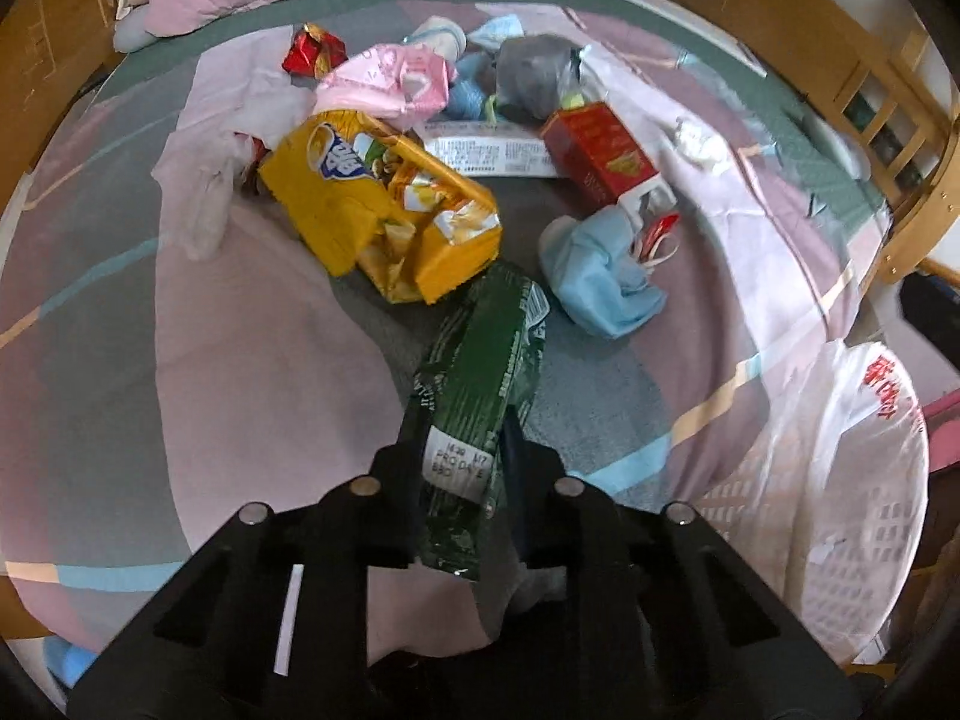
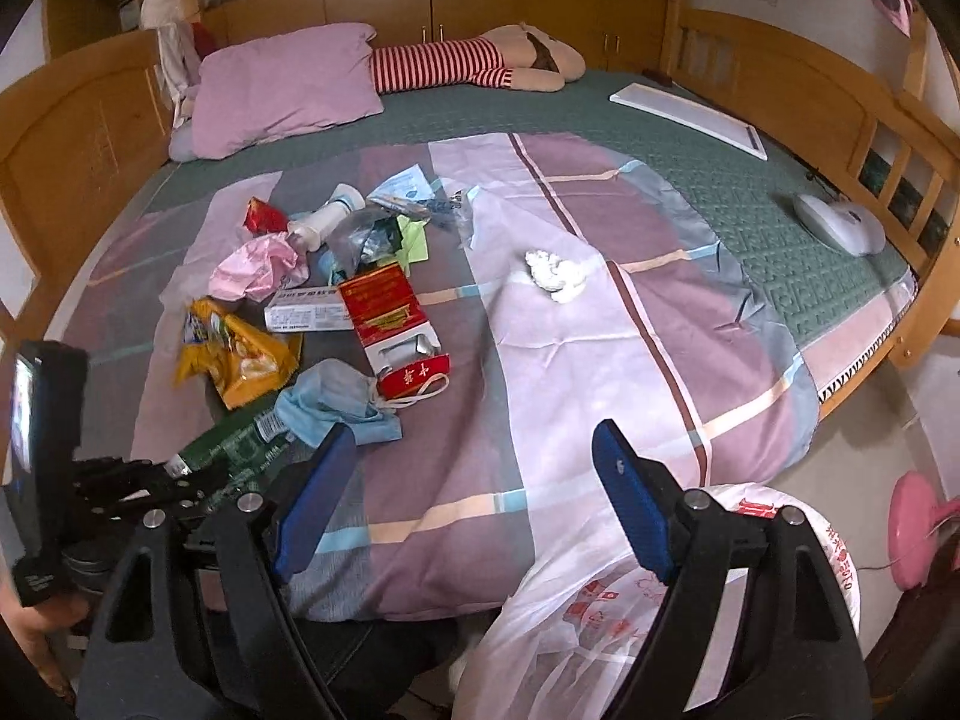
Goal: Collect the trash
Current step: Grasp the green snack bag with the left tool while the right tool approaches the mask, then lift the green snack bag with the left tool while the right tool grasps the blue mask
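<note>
Trash [image 2: 336,276] litters the patchwork bedspread [image 2: 600,312]; left tongs [image 1: 462,468] pinch a green wrapper [image 1: 480,372], right tongs [image 2: 474,504] gape empty.

The near end of the green wrapper [image 1: 474,414] runs down between the jaws, so how far it reaches behind them cannot be seen; the printed label on it is partly legible only; right of the jaws the white plastic bag [image 1: 840,480] is cut off by the picture's edge and its red print is blurred; ahead of the jaws, the grey bag [image 1: 534,72] hides what lies under it; the text on the white paper slip [image 1: 486,157] is too small to read.
</note>
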Demonstrator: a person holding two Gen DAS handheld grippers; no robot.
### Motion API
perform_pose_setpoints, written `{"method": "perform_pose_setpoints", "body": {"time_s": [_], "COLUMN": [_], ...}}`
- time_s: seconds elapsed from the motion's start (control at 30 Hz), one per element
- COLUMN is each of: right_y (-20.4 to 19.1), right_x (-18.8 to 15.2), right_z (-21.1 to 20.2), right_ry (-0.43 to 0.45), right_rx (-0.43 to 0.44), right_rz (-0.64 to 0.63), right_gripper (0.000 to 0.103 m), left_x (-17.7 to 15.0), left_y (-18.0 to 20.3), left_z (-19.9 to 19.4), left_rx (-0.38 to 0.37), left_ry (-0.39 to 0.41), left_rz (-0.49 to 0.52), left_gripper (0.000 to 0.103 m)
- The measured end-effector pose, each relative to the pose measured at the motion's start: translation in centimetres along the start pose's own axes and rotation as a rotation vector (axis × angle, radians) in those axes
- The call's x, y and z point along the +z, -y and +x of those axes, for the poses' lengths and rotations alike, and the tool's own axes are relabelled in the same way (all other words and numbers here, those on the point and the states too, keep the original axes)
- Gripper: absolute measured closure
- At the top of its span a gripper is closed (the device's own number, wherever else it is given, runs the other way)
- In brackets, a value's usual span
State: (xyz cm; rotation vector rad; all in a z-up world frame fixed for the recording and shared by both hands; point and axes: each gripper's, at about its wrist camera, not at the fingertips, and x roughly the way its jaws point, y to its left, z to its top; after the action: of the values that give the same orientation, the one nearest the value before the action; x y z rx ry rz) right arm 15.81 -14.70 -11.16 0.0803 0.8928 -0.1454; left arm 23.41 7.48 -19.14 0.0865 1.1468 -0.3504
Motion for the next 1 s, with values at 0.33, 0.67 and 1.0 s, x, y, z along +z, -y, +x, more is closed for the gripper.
{"method": "perform_pose_setpoints", "body": {"time_s": [0.33, 0.67, 1.0], "right_y": [-1.3, -3.4, -4.7], "right_x": [0.0, -0.1, 1.7], "right_z": [1.2, 3.0, 6.4], "right_ry": [-0.030, -0.063, -0.118], "right_rx": [0.007, 0.048, 0.185], "right_rz": [-0.009, -0.023, 0.098], "right_gripper": [0.022, 0.022, 0.022], "left_x": [-1.3, -1.6, -2.6], "left_y": [-2.8, -6.5, -9.5], "left_z": [-4.7, -6.0, -7.2], "left_rx": [-0.075, -0.052, 0.073], "left_ry": [0.182, 0.264, 0.320], "left_rz": [-0.142, -0.346, -0.483], "left_gripper": [0.081, 0.081, 0.081]}}
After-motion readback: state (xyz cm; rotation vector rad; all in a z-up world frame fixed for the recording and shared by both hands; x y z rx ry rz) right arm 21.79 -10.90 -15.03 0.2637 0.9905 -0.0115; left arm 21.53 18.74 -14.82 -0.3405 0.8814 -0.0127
